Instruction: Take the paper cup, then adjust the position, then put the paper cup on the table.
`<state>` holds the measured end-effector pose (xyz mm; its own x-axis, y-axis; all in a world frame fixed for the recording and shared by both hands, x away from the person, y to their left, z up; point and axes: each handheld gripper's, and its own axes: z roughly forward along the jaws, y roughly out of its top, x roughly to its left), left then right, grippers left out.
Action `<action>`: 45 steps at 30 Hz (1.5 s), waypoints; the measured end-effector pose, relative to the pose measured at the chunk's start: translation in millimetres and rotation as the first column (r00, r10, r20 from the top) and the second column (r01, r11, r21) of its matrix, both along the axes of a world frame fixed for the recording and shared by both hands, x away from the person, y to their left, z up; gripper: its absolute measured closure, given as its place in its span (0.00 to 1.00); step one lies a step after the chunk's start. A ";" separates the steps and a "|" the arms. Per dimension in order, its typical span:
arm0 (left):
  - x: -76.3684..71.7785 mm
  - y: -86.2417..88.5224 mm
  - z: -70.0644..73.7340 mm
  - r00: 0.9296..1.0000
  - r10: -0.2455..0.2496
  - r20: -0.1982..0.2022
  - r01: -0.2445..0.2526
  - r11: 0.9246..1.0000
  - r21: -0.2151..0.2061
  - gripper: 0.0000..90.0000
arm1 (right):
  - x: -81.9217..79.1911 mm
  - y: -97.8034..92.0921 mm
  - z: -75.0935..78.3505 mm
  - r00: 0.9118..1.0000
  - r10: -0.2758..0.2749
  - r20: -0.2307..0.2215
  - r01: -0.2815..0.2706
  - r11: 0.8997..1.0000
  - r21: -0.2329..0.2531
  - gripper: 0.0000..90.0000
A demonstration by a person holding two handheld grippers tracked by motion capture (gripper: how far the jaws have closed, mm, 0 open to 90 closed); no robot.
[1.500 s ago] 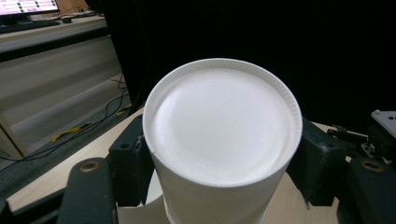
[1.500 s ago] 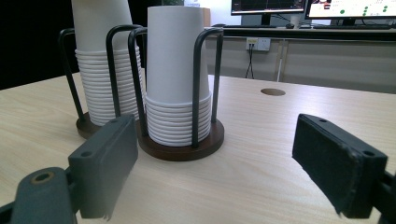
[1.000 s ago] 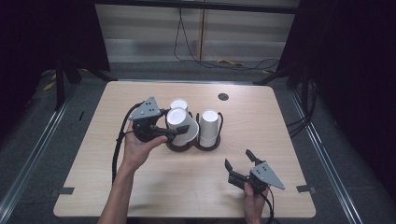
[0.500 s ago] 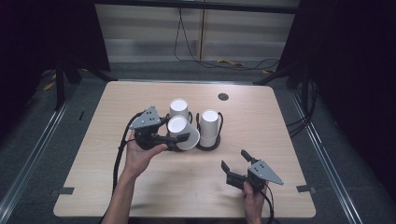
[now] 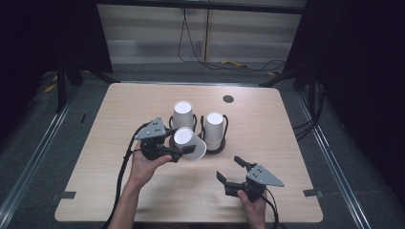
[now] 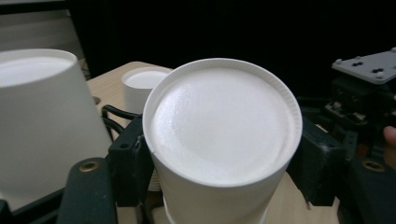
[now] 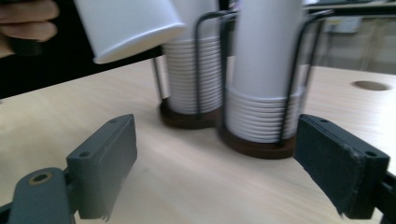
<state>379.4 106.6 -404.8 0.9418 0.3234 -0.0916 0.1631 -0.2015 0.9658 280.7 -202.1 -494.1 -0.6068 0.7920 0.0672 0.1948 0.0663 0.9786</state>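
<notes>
Left gripper sits just left of centre in the high view, its jaws pinching a white foam cup — cup upside down and tilted, closed base toward the camera, rim pointing lower right. In the left gripper view the cup fills the middle of the frame with a black jaw pressed against each side.

Held cup is just in front of the two cup stacks, each in a wire holder: left stack above centre, right stack just beside it. Whether the held cup touches the nearer stack — cannot tell.

Right gripper is lower right of centre in the high view, jaws spread wide, nothing between them. In the right gripper view both stacks stand upright on dark round bases on the wooden table; the held cup shows upper left, off the tabletop.
</notes>
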 end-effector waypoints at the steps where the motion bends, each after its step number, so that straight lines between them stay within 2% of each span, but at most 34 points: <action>1: -1.0 0.2 -2.0 1.000 -0.005 -0.003 0.005 1.000 0.006 0.36 | -0.4 1.3 0.7 1.000 0.017 0.002 -0.017 1.000 -0.001 0.15; 4: -2.2 -1.0 -7.5 1.000 -0.019 -0.021 0.019 1.000 0.009 0.36 | -1.0 6.4 4.9 0.996 0.095 0.004 -0.095 0.995 0.014 0.15; 8: -3.3 -1.7 -14.4 0.998 -0.043 -0.042 0.043 0.999 0.007 0.36 | 0.8 9.7 8.5 0.992 0.126 -0.002 -0.125 0.992 0.015 0.15; 10: -3.6 -2.0 -17.7 0.996 -0.070 -0.058 0.069 0.998 -0.016 0.36 | 2.5 12.3 10.6 0.987 0.158 -0.009 -0.158 0.987 0.009 0.16; 12: -4.0 -2.1 -20.3 0.996 -0.075 -0.058 0.075 0.997 -0.001 0.36 | 4.2 15.4 11.9 0.983 0.183 -0.013 -0.183 0.983 0.007 0.15; 15: -6.1 -2.8 -25.2 0.994 -0.090 -0.070 0.090 0.996 -0.004 0.36 | 6.6 18.4 13.4 0.976 0.219 -0.018 -0.219 0.976 0.012 0.15; 19: -8.6 -4.1 -29.3 0.992 -0.097 -0.080 0.097 0.995 -0.007 0.36 | 8.9 20.1 15.1 0.972 0.234 -0.015 -0.234 0.972 0.001 0.15; 20: -8.8 -3.9 -30.0 0.992 -0.101 -0.080 0.101 0.995 -0.005 0.36 | 10.7 20.7 15.3 0.968 0.249 -0.021 -0.249 0.968 -0.007 0.15; 23: -9.3 -4.4 -32.7 0.990 -0.101 -0.093 0.100 0.995 -0.016 0.36 | 12.2 21.6 15.1 0.967 0.252 -0.028 -0.253 0.967 -0.018 0.15; 24: -9.4 -4.3 -33.3 0.991 -0.102 -0.091 0.102 0.995 -0.012 0.36 | 13.8 22.9 15.1 0.964 0.264 -0.035 -0.265 0.964 -0.026 0.15; 25: -9.6 -4.8 -34.5 0.989 -0.109 -0.099 0.107 0.994 -0.024 0.36 | 13.8 22.9 15.1 0.964 0.264 -0.035 -0.265 0.964 -0.026 0.15; 26: -9.6 -4.6 -35.0 0.989 -0.111 -0.101 0.109 0.994 -0.027 0.36 | 15.5 24.7 14.8 0.960 0.280 -0.032 -0.280 0.959 -0.026 0.15; 28: -10.2 -4.3 -35.6 0.988 -0.119 -0.097 0.116 0.993 -0.031 0.36 | 16.4 25.5 14.4 0.959 0.282 -0.031 -0.283 0.959 -0.028 0.15; 32: -12.2 -3.6 -36.6 0.986 -0.138 -0.096 0.134 0.990 -0.048 0.36 | 18.6 29.2 13.1 0.950 0.310 -0.034 -0.311 0.950 -0.023 0.15; 34: -12.7 -3.6 -37.7 0.984 -0.146 -0.102 0.141 0.988 -0.060 0.36 | 18.5 30.1 13.4 0.950 0.310 -0.037 -0.311 0.950 -0.023 0.15; 38: -14.3 -5.5 -39.0 0.983 -0.151 -0.103 0.146 0.988 -0.059 0.36 | 21.6 36.2 14.4 0.935 0.351 -0.043 -0.352 0.936 -0.015 0.15; 42: -15.9 -6.6 -39.1 0.985 -0.141 -0.103 0.136 0.989 -0.055 0.36 | 25.3 42.1 16.4 0.931 0.364 -0.041 -0.365 0.930 -0.035 0.15; 45: -16.8 -6.2 -39.8 0.981 -0.153 -0.115 0.145 0.986 -0.080 0.36 | 26.7 45.0 16.8 0.926 0.374 -0.049 -0.376 0.926 -0.043 0.16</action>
